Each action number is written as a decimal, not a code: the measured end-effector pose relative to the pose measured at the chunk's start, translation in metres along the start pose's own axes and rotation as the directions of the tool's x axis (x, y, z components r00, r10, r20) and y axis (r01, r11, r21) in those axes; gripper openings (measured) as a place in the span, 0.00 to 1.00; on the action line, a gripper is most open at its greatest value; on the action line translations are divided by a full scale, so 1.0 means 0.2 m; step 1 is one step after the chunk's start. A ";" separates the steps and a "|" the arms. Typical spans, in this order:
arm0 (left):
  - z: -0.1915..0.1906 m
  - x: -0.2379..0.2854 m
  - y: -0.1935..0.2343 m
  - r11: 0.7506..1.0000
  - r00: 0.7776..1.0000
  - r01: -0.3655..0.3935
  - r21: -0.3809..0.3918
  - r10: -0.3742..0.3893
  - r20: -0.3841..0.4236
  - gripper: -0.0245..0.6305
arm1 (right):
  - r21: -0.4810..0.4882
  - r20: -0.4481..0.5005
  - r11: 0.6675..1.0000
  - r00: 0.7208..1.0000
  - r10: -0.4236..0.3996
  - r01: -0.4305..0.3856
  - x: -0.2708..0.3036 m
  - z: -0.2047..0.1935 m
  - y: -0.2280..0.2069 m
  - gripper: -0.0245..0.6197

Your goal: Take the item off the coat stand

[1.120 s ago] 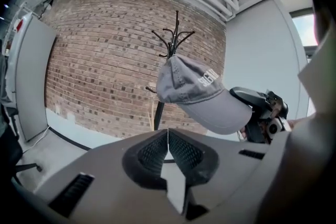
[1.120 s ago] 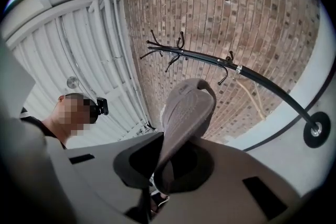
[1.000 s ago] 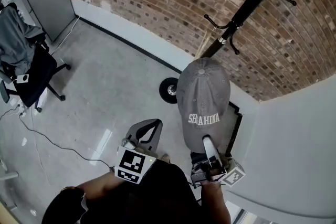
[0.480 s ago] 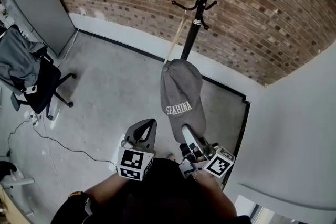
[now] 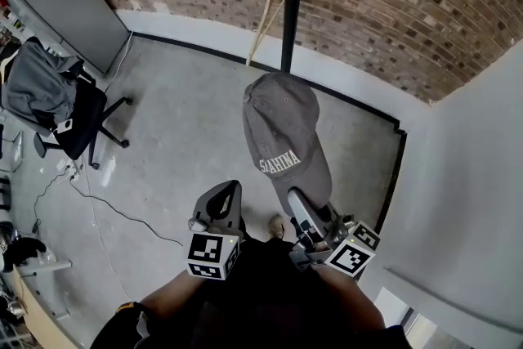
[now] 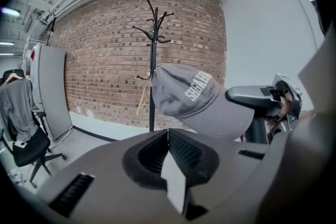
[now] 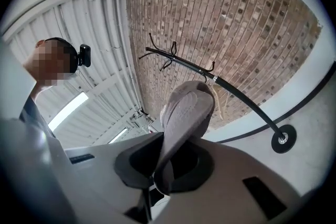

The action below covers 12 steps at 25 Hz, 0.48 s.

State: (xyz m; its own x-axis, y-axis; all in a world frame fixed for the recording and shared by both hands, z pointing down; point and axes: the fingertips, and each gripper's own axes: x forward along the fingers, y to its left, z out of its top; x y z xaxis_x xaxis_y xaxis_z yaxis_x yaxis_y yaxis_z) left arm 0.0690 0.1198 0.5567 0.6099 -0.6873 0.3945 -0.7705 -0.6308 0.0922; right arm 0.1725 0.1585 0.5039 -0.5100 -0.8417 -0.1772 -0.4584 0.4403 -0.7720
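Note:
A grey cap [image 5: 286, 135] with white lettering hangs in the air, clear of the black coat stand [image 5: 289, 4] by the brick wall. My right gripper [image 5: 299, 207] is shut on the cap's brim, and the cap [image 7: 185, 113] rises straight out of its jaws in the right gripper view. The cap [image 6: 194, 99] shows sideways in the left gripper view, with the stand [image 6: 152, 60] behind it. My left gripper [image 5: 226, 196] sits to the left of the cap, jaws together with nothing between them.
A black office chair [image 5: 73, 123] draped with a grey jacket stands at the left. A grey panel [image 5: 69, 0] leans against the brick wall. A cable [image 5: 114, 212] trails over the concrete floor. A pale wall [image 5: 474, 200] closes off the right side.
The view has swung so the coat stand now sits straight ahead and farther off. The cap has come away with my right gripper, nearer to me. The left gripper has barely moved.

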 end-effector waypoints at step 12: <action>-0.08 -0.04 -0.23 0.999 1.000 0.028 0.021 -0.028 -0.008 0.09 | -0.049 -0.024 0.998 0.999 -0.035 0.034 -0.25 -0.05 0.00 0.09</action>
State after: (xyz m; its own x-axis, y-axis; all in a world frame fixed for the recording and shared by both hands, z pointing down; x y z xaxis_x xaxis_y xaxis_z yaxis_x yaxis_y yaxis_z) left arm 0.0966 0.1602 0.5637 0.6294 -0.6665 0.3995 -0.7491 -0.6571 0.0839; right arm 0.1907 0.2042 0.5181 -0.5107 -0.8491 -0.1350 -0.5111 0.4261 -0.7465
